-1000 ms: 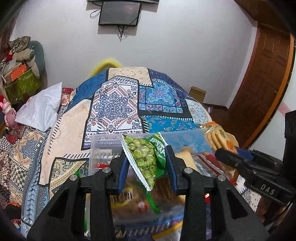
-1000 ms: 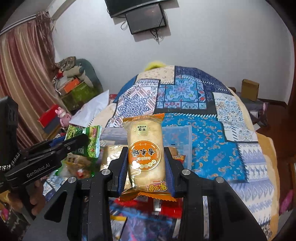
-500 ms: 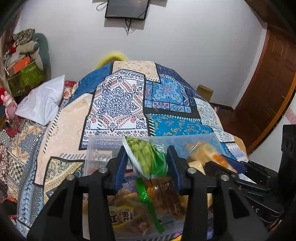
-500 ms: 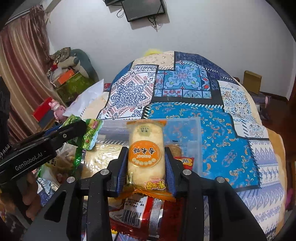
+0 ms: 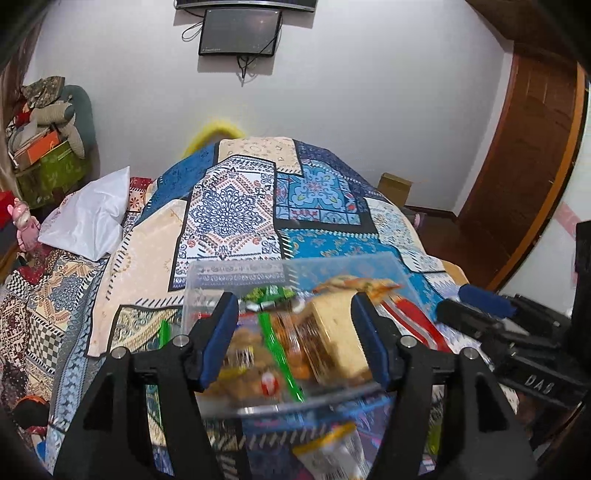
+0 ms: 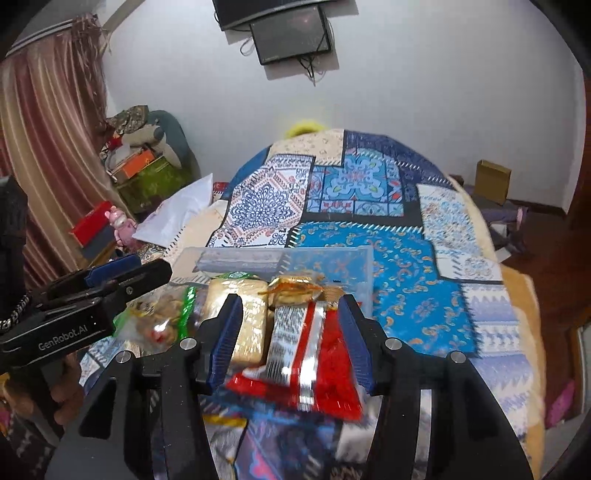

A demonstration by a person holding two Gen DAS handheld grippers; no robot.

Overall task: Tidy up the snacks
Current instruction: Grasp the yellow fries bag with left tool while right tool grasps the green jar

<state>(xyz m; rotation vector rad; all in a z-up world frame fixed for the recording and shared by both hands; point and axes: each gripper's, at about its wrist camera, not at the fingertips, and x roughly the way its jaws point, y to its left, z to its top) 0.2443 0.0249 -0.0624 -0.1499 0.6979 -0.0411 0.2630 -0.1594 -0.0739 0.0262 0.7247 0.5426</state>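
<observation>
Both grippers released, jaws just opening: left gripper (image 5: 295, 332) and right gripper (image 6: 291, 332) hover over clear plastic snack bin (image 6: 332, 258); green pea packet (image 5: 271, 295) and orange-labelled bread pack (image 6: 295, 286) lie inside, untouched.

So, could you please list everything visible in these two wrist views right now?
Clear plastic bin: one, on the bed, holding snacks.
Snack packets: several; green-trimmed, pale cake, orange-wrapped, red and silver.
Patchwork quilt: one, blue, covering the bed.
Pillow: one, white, left side.
Wall screen: one, dark.
Cardboard box: one, brown, on the floor.
Door: one, brown.
Left gripper: black, open over the bin.
Right gripper: black, open.
</observation>
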